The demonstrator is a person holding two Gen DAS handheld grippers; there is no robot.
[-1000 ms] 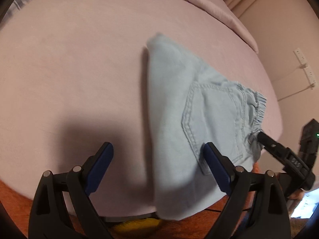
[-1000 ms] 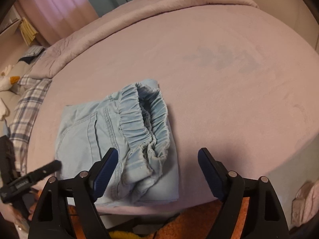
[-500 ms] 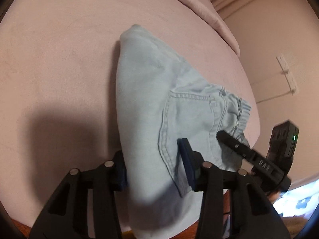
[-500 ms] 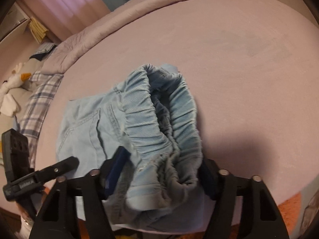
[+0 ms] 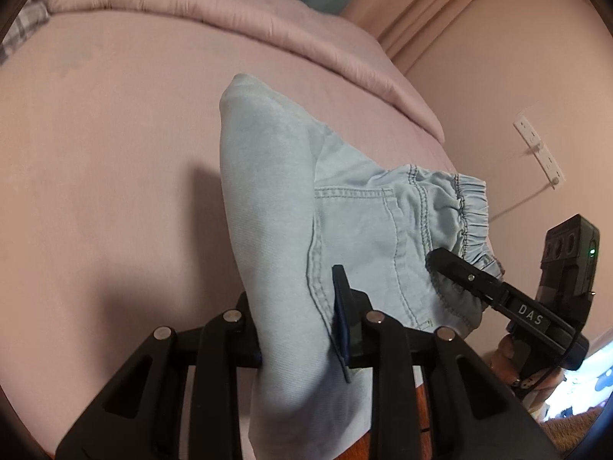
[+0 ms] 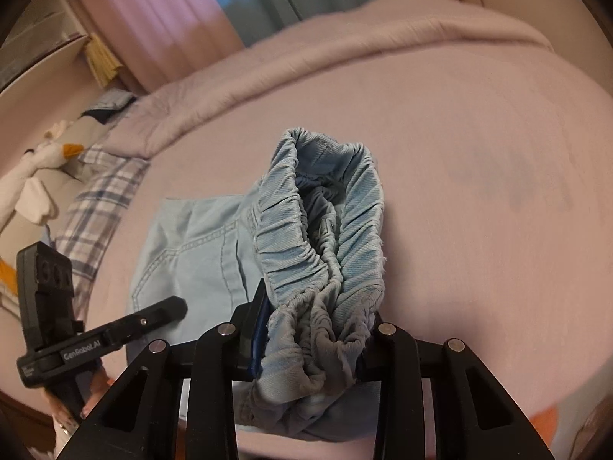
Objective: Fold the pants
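Observation:
Folded light blue pants point(image 5: 291, 207) lie on a pink bed point(image 5: 107, 161). My left gripper point(image 5: 299, 329) is shut on the folded near edge of the pants, beside the back pocket, and lifts it off the bed. My right gripper point(image 6: 306, 349) is shut on the bunched elastic waistband point(image 6: 325, 237) and lifts it too. The pants point(image 6: 199, 253) sag between the two grippers. The right gripper also shows at the right of the left wrist view point(image 5: 498, 291), and the left gripper at the left of the right wrist view point(image 6: 99, 337).
A rolled pink duvet point(image 5: 230, 11) lies along the far side of the bed. A plaid pillow point(image 6: 99, 199) and a soft toy point(image 6: 42, 165) lie at the left. A wall with a power socket point(image 5: 536, 142) stands at the right. An orange floor point(image 6: 544, 418) shows below the bed edge.
Both grippers came down open over the near edge of the pants, closed on the cloth, and have raised it off the bed.

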